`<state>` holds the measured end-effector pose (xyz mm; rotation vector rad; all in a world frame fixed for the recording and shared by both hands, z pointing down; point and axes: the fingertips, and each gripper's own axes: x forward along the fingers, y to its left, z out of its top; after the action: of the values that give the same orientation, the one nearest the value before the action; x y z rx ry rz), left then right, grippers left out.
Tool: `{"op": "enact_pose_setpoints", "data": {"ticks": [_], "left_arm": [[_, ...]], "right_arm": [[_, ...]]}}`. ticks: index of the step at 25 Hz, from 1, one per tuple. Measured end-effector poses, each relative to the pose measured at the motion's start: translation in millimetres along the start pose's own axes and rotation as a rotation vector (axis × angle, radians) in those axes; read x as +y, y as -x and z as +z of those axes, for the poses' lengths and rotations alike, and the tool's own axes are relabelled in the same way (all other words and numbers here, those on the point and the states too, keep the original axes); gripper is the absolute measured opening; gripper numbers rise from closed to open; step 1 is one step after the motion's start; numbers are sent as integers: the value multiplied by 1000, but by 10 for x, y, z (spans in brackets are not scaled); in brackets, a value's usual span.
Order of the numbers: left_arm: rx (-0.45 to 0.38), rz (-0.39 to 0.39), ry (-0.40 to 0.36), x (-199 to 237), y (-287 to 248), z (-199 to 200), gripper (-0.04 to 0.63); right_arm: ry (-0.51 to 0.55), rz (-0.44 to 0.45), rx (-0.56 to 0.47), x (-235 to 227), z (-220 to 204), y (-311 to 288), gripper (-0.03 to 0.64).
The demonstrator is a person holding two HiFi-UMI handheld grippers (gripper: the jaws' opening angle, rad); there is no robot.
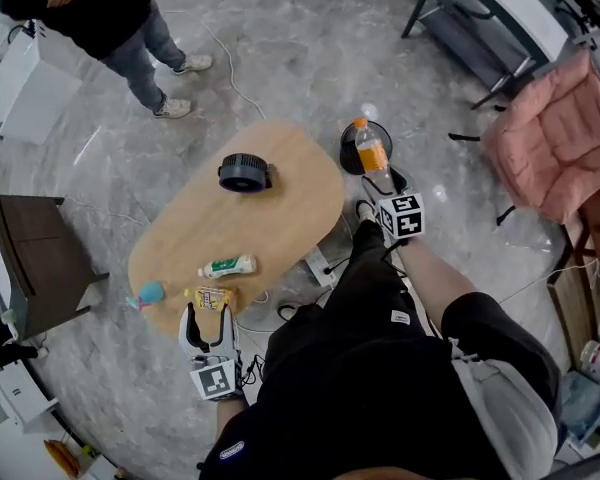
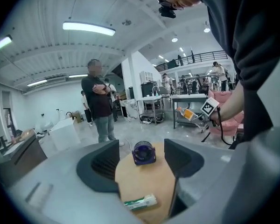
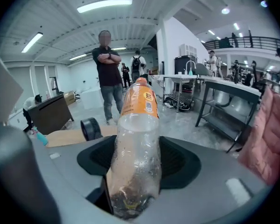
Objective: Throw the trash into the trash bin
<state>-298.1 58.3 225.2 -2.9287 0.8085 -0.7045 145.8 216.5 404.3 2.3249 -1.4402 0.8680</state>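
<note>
The table point(image 1: 280, 183) is pale tan wood, sitting on a grey marbled floor point(image 1: 280, 48). On the table there's a navy-black fan point(image 1: 244, 173), a white-and-green packet point(image 1: 227, 266), a yellow packet point(image 1: 210, 297) and some teal-blue thing point(image 1: 150, 292). Just off the table, the bottle point(image 1: 370, 151) is clear with an orange label and cap, and the trash bin point(image 1: 348, 153) is black. Further out there's a pink cloth point(image 1: 555, 148). The left gripper point(image 1: 208, 316) and right gripper point(image 1: 382, 176) are grey, and their cubes are white with black squares.

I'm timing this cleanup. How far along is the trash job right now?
Done: nothing visibly binned. In hand: right gripper clamps the orange-labelled bottle at the black bin. Remaining: green-white tube, yellow packet and teal item lie on the table; left gripper is open, empty.
</note>
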Motion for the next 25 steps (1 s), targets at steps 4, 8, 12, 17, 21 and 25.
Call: {"op": "enact_pose_setpoints", "data": {"ticks": [4,8,12,17,21,25], "left_arm": [[57,-52,-10,-426,-582,235,416],[115,-98,-13,-751,-1134,334,416],[160,-157,-15,-1047,-1627,368,416],[214,-201,-6,-1315,-2095,266,416],[256,-213,6,-1395,-2298,133,416],[289,-210,14,-1443,-2414,-9,416]], "right_arm": [[-71,-45,76,-809,-196,-385,310],[-114,-60,152,-1378,-485,-875,310],[-142,-61,226,-1764,-818,-1389,310],[-155,-44,327,-1985,-1339,-1998,310],[-155,-25,411,-1988,-1772,-2408,310],[-163,-7,508,-1961,-2222,-2729,310]]}}
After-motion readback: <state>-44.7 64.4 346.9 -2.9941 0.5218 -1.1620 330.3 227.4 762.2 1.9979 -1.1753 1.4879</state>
